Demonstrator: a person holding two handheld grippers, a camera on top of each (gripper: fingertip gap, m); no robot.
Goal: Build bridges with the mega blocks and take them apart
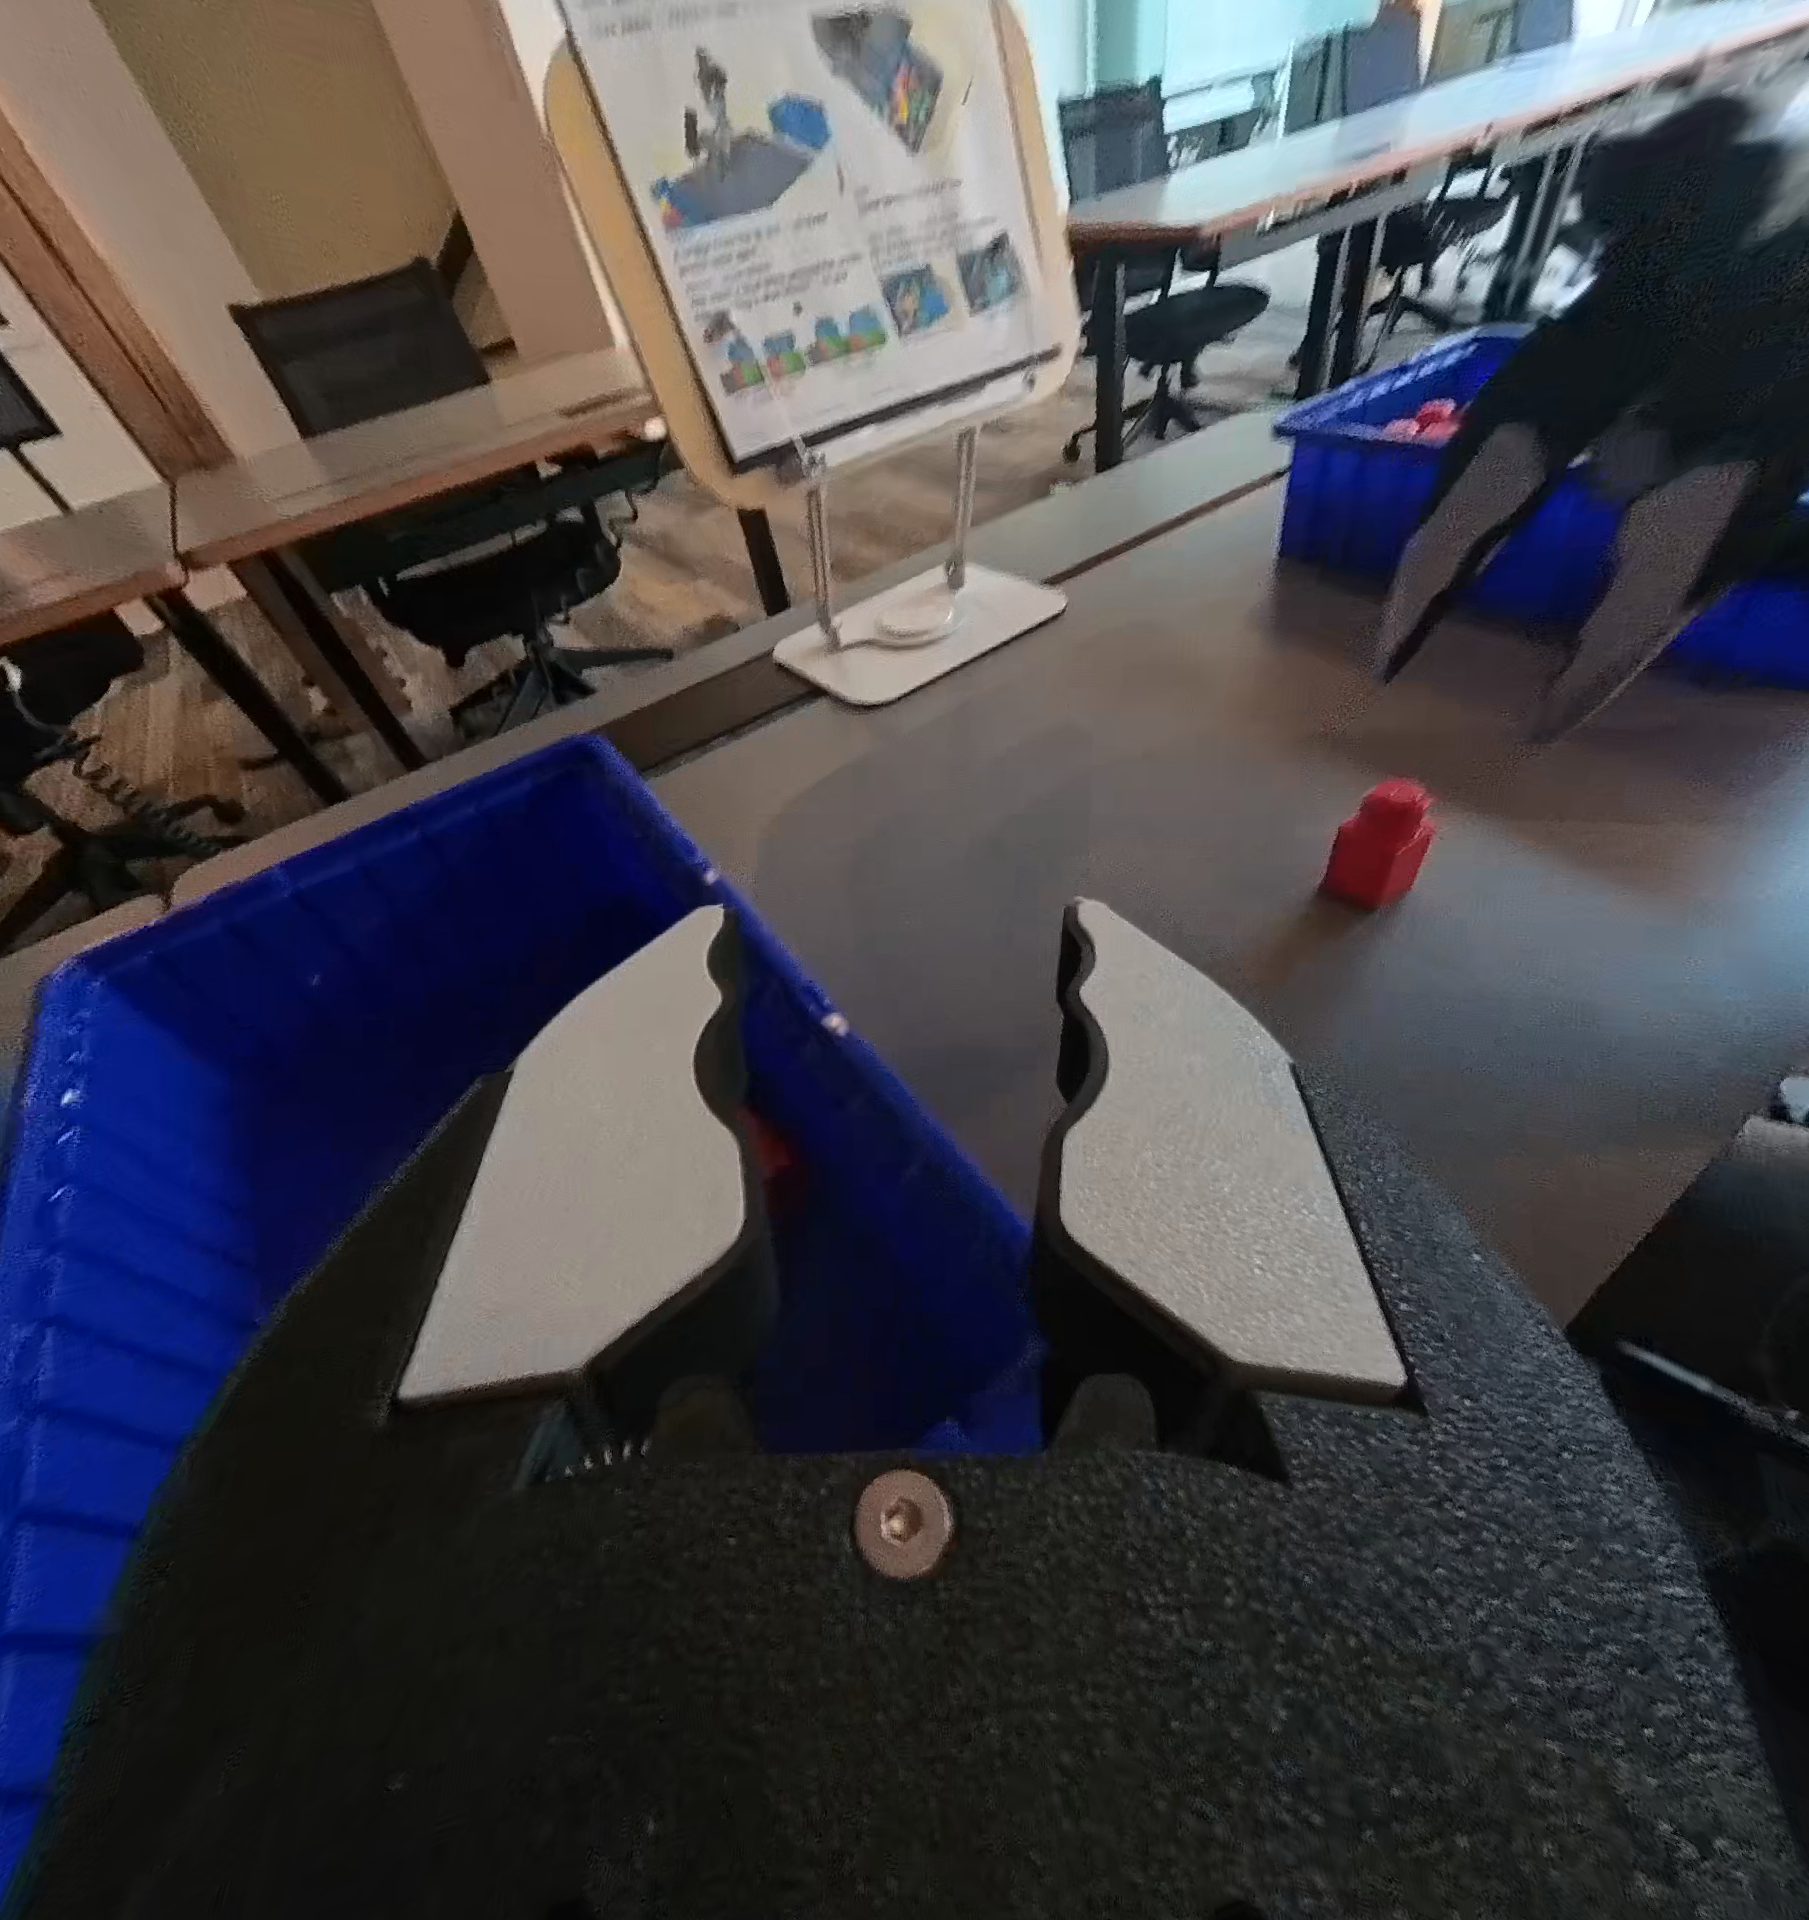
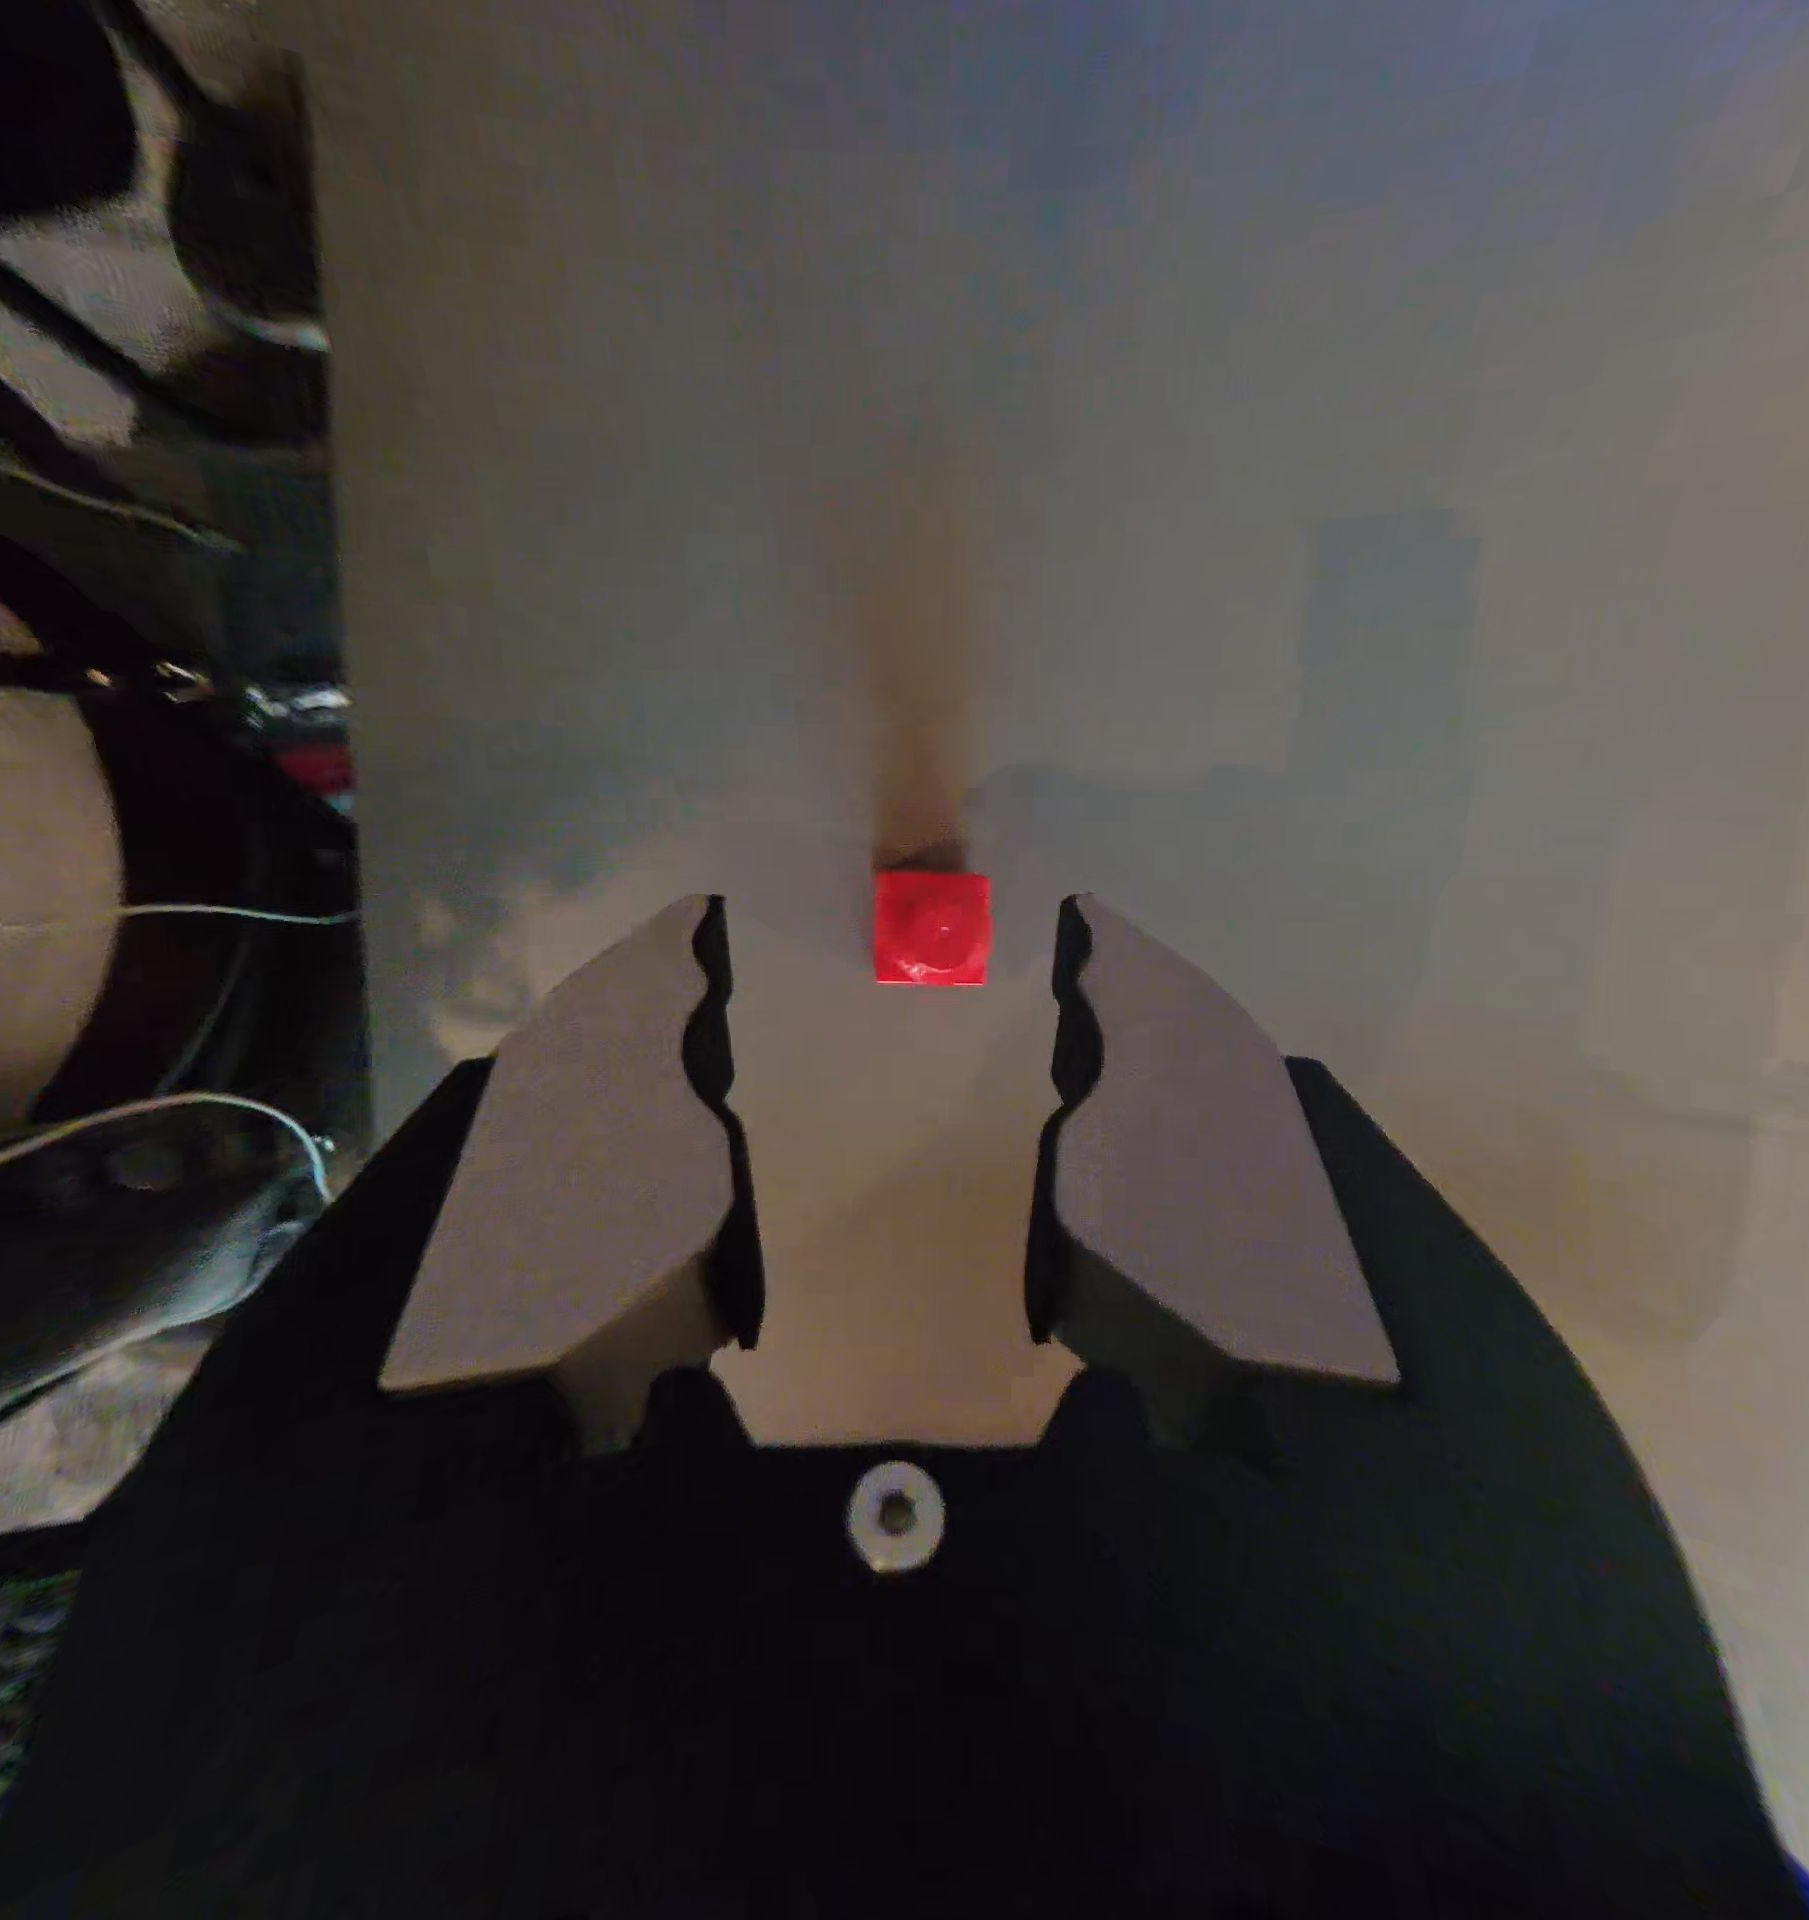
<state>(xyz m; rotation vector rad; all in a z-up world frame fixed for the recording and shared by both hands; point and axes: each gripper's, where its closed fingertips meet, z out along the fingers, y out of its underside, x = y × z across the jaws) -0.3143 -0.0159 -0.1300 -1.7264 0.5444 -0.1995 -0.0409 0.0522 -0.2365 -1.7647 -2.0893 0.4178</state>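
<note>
a: mega blocks first. where were they?

b: at the left of the left wrist view a blue bin sat on the dark table, with a bit of red barely visible inside it, behind the left gripper. that gripper was spread wide and empty, above the bin's right wall.

a: and further right?

b: a paper sheet on a white stand stood at upper centre. right of centre one small red block stood alone on the table, stud up. at the upper right the right gripper hung blurred in front of more blue bins, fingers apart, nothing in them.

a: the right wrist view?

b: looking straight down, the red block lay just beyond the tips of the right gripper, centred in the gap, not touched.

a: what could have gone wrong?

b: probably a skewed pinch. the block was small and light, so if one finger met it first it might have slid or tipped, and the blur suggested speed, which would have worsened that.
</note>
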